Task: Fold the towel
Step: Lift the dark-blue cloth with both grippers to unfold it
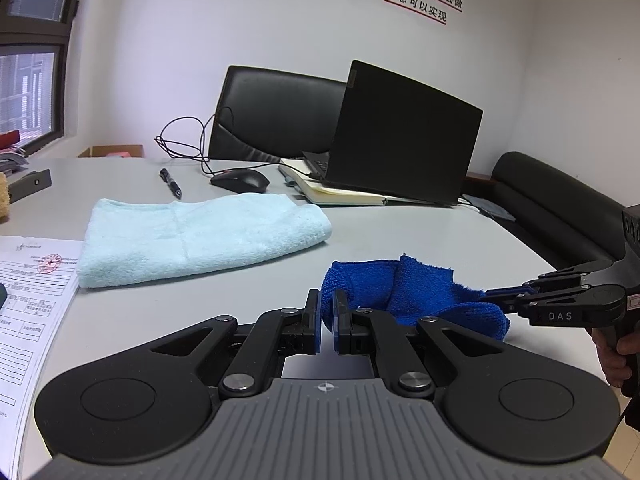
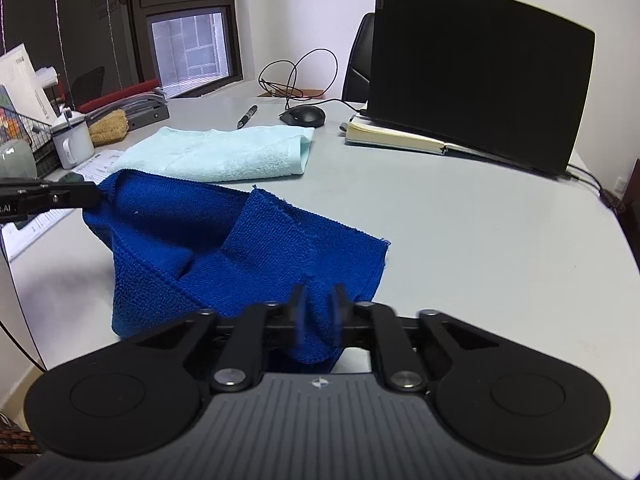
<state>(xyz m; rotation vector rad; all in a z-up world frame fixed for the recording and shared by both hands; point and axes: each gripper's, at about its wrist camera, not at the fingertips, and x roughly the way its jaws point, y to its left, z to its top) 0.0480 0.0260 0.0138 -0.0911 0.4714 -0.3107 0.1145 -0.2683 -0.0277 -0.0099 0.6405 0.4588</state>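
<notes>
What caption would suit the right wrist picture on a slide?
Both grippers pinch a crumpled dark blue towel on a grey desk.

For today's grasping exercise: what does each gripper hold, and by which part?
Both hold the blue towel: left gripper pinches one edge, right gripper the opposite edge.

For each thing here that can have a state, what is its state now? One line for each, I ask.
Blue towel: crumpled, partly folded, gripped at two ends.
Light blue towel: folded, flat on the table.
Laptop: open, facing away.
Notebook: closed, under the laptop.
Pen: lying flat.
Mouse: resting, cable attached.
Left gripper: shut on the blue towel.
Right gripper: shut on the blue towel.
</notes>
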